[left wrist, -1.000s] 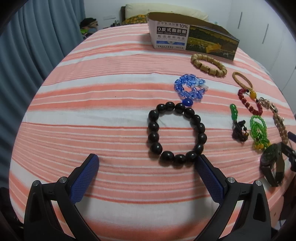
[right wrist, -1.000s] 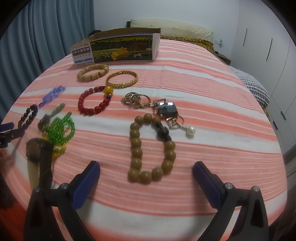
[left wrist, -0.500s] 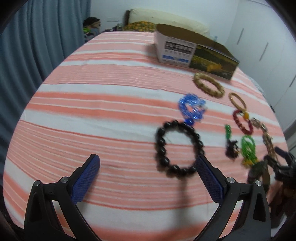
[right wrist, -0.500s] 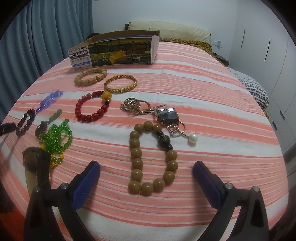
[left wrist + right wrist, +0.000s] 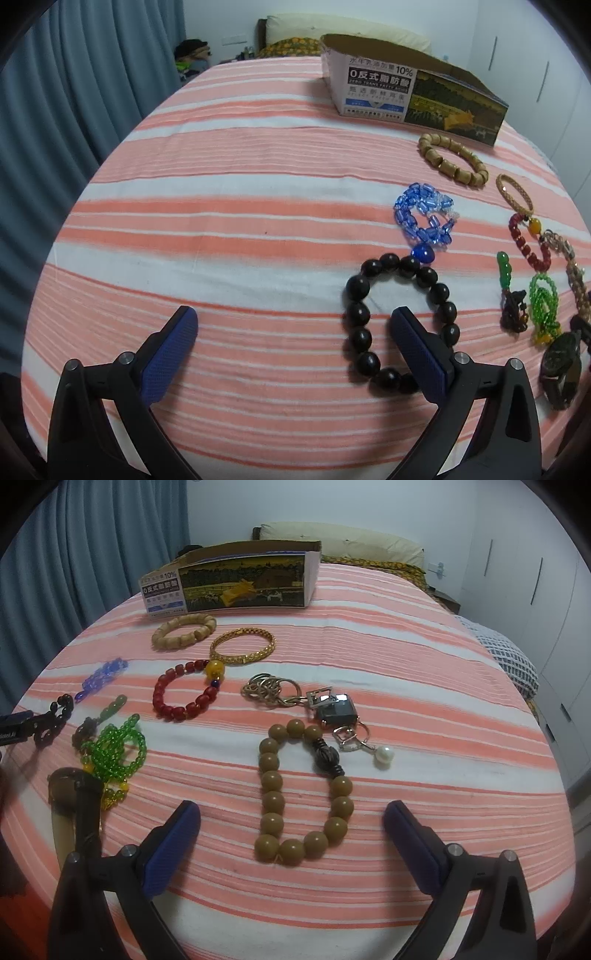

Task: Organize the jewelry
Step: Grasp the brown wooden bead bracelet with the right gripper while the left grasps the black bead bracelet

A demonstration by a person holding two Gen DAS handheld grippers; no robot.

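Jewelry lies spread on a striped bed. In the left wrist view a black bead bracelet (image 5: 373, 288) lies flat, and my open left gripper (image 5: 293, 328) has its right finger (image 5: 417, 347) over the ring's middle. A blue bead bracelet (image 5: 421, 218) lies just beyond it. In the right wrist view a brown bead bracelet (image 5: 303, 794) lies between the fingers of my open right gripper (image 5: 291, 823). A cardboard box (image 5: 229, 579) stands open at the far side, also in the left wrist view (image 5: 410, 96).
Between the grippers lie a green bead string (image 5: 114, 749), a red bracelet (image 5: 184, 694), a gold bangle (image 5: 243, 646), a wooden bracelet (image 5: 184, 631), a keychain with a pearl (image 5: 332, 712) and a dark watch (image 5: 561, 365). Curtains (image 5: 55, 110) hang left; wardrobes (image 5: 535, 572) stand right.
My left gripper has swung left and down toward the black bracelet, so its right finger now covers part of the ring. My right gripper has barely moved.
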